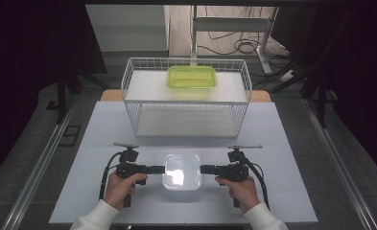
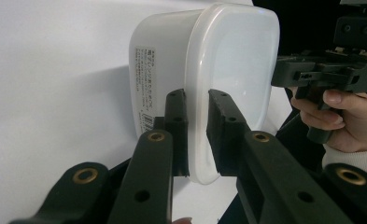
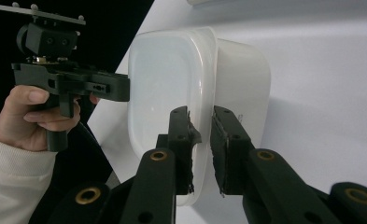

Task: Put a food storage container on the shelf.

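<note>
A white, lidded plastic container (image 1: 181,170) sits on the table between my two grippers. My left gripper (image 1: 163,169) comes in from the left, its jaws clamped over the lid's rim. In the left gripper view the left gripper (image 2: 197,112) pinches the rim of the container (image 2: 232,60), one pad on each side. My right gripper (image 1: 201,169) holds the opposite edge from the right. In the right gripper view the right gripper (image 3: 201,121) likewise closes on the rim of the container (image 3: 172,84). A label shows on the container's side wall.
A white wire basket rack (image 1: 186,61) stands at the back of the pale table (image 1: 104,134), with a green lidded box (image 1: 192,76) on its upper shelf. The lower shelf holds nothing. Table edges run near my hands at the front.
</note>
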{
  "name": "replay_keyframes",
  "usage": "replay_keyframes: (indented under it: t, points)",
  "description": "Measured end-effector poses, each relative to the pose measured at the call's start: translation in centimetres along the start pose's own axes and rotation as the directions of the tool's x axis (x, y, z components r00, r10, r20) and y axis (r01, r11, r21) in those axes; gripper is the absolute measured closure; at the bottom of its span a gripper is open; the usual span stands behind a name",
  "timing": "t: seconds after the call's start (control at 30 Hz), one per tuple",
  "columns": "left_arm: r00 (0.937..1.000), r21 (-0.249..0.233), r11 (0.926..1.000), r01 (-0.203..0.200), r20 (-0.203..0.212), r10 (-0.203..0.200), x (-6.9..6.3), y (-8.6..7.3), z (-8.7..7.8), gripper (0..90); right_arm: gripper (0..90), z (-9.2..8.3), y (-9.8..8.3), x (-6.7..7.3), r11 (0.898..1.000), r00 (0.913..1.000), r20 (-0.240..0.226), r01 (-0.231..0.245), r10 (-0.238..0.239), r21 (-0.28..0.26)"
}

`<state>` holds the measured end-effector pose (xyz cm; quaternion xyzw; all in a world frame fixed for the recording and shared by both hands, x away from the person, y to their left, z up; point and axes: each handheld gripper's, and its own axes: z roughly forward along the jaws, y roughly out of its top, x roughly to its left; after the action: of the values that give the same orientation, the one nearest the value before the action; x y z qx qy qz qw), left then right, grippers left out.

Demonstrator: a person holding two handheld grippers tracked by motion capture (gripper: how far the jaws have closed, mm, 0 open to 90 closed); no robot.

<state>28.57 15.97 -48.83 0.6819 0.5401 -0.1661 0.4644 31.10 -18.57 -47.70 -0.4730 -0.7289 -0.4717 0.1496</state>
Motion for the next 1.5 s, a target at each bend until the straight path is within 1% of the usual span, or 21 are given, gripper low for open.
replay_keyframes:
  t: [0.1,0.23,0.33,0.43,0.53,0.67,0.8,0.9,1.1,1.27,1.33,1.5]
  points:
    - [0.9998,-0.005,0.9998,-0.021,0.006,0.021,-0.2,0.1,-0.1,78.8,78.2,-0.3,0.2,0.2,1.000,0.9998,0.001,0.019,-0.019,-0.007]
    - [0.9992,-0.015,0.9991,-0.038,0.011,0.039,-0.7,0.2,-0.3,78.8,78.1,-0.7,0.3,0.5,0.998,0.9985,0.002,0.054,-0.054,-0.022]
    - [0.9983,-0.031,0.9979,-0.057,0.010,0.057,-1.2,0.3,-0.4,78.8,78.1,-1.1,0.4,0.8,0.997,0.9975,0.003,0.071,-0.071,-0.032]
    - [0.9967,-0.036,0.9961,-0.080,0.008,0.080,-1.7,0.6,-0.7,78.9,78.1,-1.5,0.6,1.1,0.995,0.9957,0.003,0.092,-0.092,-0.043]
    - [0.9950,-0.049,0.9939,-0.099,0.010,0.100,-2.1,0.9,-1.0,78.9,78.1,-1.8,0.7,1.3,0.992,0.9941,0.001,0.108,-0.108,-0.062]
    - [0.9929,-0.062,0.9910,-0.119,0.005,0.119,-2.5,1.1,-1.3,79.0,77.9,-2.1,1.0,1.8,0.987,0.9900,0.008,0.141,-0.141,-0.077]
    - [0.9903,-0.083,0.9868,-0.139,-0.010,0.139,-3.0,1.3,-1.6,78.8,77.9,-2.4,1.4,2.3,0.979,0.9832,0.011,0.182,-0.182,-0.092]
    - [0.9888,-0.093,0.9844,-0.149,-0.012,0.149,-3.3,1.5,-1.8,78.7,77.9,-2.6,1.7,2.7,0.973,0.9781,0.014,0.208,-0.208,-0.102]
    - [0.9856,-0.109,0.9796,-0.169,-0.019,0.168,-3.7,2.1,-2.3,78.6,77.8,-3.0,2.3,3.3,0.966,0.9722,0.012,0.234,-0.234,-0.114]
    - [0.9833,-0.126,0.9752,-0.182,-0.015,0.181,-4.2,2.7,-2.7,78.6,77.7,-3.3,3.2,3.7,0.956,0.9645,0.010,0.263,-0.264,-0.127]
    - [0.9817,-0.130,0.9730,-0.190,-0.018,0.190,-4.3,3.0,-2.8,78.6,77.7,-3.5,3.5,3.8,0.954,0.9621,0.008,0.271,-0.273,-0.131]
    - [0.9798,-0.144,0.9693,-0.200,-0.020,0.199,-4.7,3.5,-3.2,78.6,77.6,-3.7,4.2,4.1,0.948,0.9576,0.004,0.286,-0.288,-0.141]
